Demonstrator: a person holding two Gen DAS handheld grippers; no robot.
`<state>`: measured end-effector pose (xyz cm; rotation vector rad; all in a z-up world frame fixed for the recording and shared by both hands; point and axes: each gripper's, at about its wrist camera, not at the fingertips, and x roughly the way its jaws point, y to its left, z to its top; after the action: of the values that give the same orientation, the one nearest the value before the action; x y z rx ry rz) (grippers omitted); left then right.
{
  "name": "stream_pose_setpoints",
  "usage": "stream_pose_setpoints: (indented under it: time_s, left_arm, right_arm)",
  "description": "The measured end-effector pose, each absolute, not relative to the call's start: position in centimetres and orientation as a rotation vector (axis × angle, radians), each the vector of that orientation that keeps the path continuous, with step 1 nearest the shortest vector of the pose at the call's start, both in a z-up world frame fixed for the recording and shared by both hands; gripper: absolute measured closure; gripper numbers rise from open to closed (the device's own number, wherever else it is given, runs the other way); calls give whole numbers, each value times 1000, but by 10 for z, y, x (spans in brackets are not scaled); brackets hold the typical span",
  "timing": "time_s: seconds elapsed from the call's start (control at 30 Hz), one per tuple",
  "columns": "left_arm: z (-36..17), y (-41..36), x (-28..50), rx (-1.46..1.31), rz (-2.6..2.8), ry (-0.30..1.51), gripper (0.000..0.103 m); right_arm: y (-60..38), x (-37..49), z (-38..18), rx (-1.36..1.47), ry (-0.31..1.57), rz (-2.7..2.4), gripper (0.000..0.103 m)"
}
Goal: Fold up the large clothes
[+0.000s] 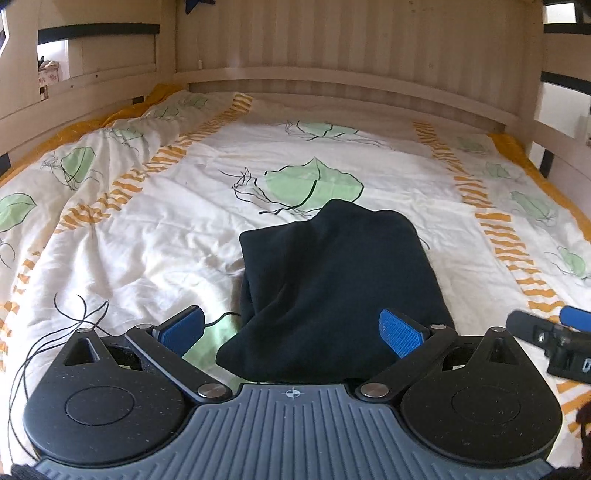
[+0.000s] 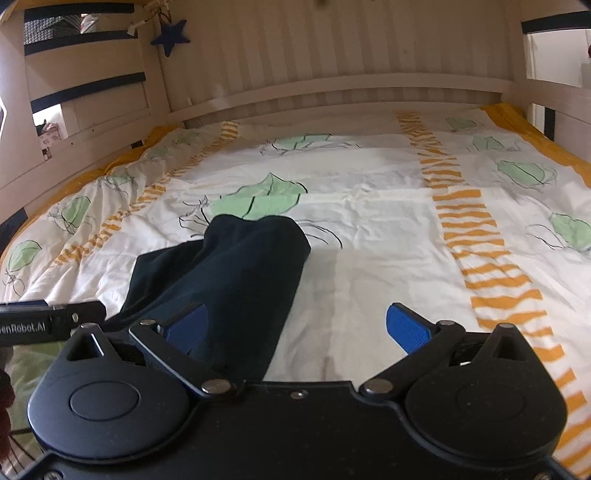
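Note:
A dark navy garment (image 1: pixel 332 284) lies folded into a narrow bundle on the bed's leaf-print duvet (image 1: pixel 147 229). It also shows in the right wrist view (image 2: pixel 236 273). My left gripper (image 1: pixel 291 330) is open, its blue pads (image 1: pixel 400 330) wide apart above the near end of the garment, holding nothing. My right gripper (image 2: pixel 295 328) is open and empty, with its left pad over the garment's near right edge. The right gripper's fingers (image 1: pixel 554 332) show at the right edge of the left wrist view. The left gripper's body (image 2: pixel 48 325) shows at the left edge of the right wrist view.
The duvet (image 2: pixel 388 229) is white with green leaves and orange stripes, rumpled at the left. A pale wooden headboard (image 1: pixel 351 55) and side rails (image 2: pixel 85 110) enclose the bed. A blue star (image 2: pixel 171 35) hangs at the back left.

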<state>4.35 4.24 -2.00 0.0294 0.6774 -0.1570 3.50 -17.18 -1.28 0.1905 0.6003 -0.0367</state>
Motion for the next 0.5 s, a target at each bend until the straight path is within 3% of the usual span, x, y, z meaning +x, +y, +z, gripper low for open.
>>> stream_pose_setpoints:
  time_s: [0.5]
  left_arm:
    - [-12, 28, 28, 113, -97, 738, 1]
  right_arm:
    - [-161, 10, -7, 157, 672, -49, 1]
